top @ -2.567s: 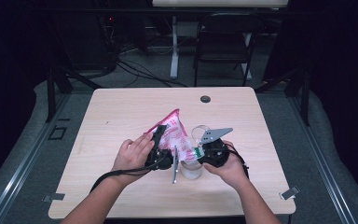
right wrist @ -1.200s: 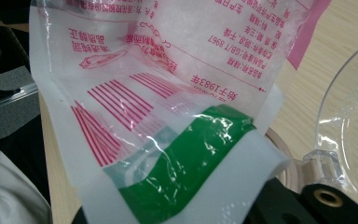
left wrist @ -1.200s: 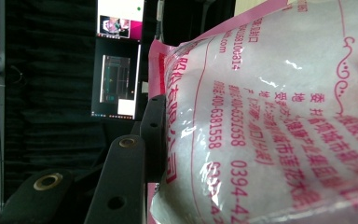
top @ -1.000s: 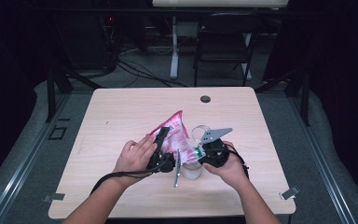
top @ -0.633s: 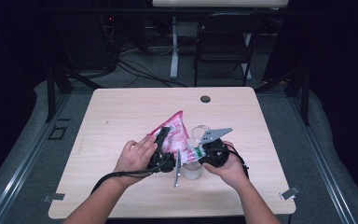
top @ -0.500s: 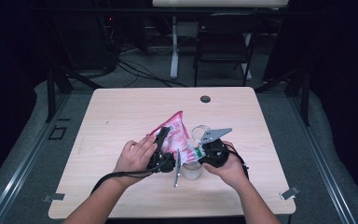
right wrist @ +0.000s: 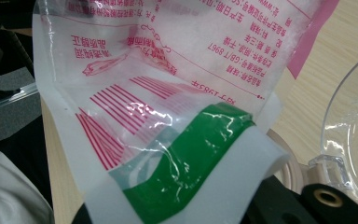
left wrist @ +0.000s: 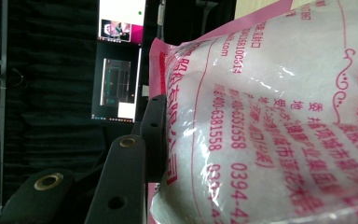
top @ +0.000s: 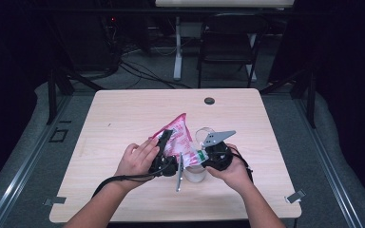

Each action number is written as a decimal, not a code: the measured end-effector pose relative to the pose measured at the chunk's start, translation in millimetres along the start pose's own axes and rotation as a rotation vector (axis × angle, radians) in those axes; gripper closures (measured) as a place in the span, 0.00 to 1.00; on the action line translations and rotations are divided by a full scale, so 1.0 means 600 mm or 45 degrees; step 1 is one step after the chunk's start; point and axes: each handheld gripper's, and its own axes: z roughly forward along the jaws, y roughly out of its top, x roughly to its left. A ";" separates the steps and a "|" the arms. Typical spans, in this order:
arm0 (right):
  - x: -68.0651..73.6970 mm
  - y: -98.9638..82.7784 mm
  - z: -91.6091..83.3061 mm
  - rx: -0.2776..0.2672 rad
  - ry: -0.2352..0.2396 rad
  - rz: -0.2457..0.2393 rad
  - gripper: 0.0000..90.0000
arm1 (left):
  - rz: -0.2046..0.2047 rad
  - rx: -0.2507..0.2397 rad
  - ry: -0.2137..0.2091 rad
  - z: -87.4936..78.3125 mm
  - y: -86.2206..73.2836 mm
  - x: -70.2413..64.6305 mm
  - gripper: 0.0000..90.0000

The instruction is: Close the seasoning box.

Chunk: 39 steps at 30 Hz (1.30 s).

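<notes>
- The pink-printed bag of white granules point(top: 178, 137) is held tilted above the surface point(top: 123, 118), long axis running up and away.
- Left tongs point(top: 164, 142) are clamped on its body.
- Right tongs point(top: 200, 159) are pinched shut on its lower corner, beside the clear cup point(top: 195, 172).

We see a pink-edged, clear plastic bag of white granules point(top: 178, 137) with pink printed lettering, held up off the light wooden counter point(top: 123, 114) and tilted — one pink corner points up and away, the lower end hangs over a small clear plastic cup point(top: 194, 172). The bag bulges, full of white grains. Its lower edge carries a green band and a white strip point(right wrist: 186, 158). The cup stands upright on the counter near the front edge — directly beneath the bag's lower end.
</notes>
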 end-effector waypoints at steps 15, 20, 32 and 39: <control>-0.002 -0.001 0.000 -0.007 0.001 0.005 1.00 | 0.021 -0.005 0.008 0.000 0.003 0.002 0.73; -0.001 -0.001 0.000 -0.008 0.002 0.005 1.00 | 0.026 -0.005 0.022 -0.002 0.003 0.000 0.73; -0.001 -0.002 0.001 -0.003 -0.001 0.000 1.00 | 0.028 -0.020 0.065 -0.006 0.001 -0.009 0.73; -0.002 -0.002 0.002 0.001 -0.002 -0.002 1.00 | 0.037 -0.027 0.085 -0.009 0.001 -0.011 0.73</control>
